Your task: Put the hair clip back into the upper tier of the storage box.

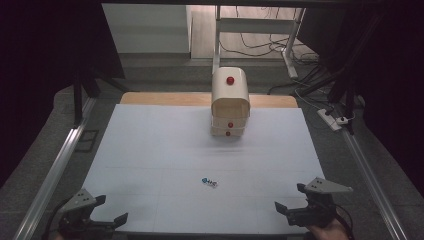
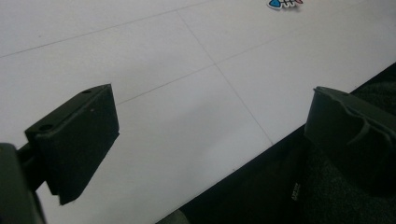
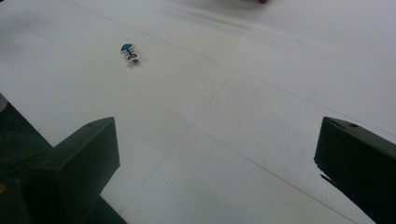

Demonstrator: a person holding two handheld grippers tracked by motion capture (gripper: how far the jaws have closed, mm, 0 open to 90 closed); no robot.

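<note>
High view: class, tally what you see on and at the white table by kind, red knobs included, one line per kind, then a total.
Cream drawer cabinet: 1
Red knobs on its front: 3, top, middle, bottom
Small fish-bone toy: 1
Grippers, both open and empty: 2, left gripper, right gripper
Total: 7

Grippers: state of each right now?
Left gripper: open, holding nothing.
Right gripper: open, holding nothing.
</note>
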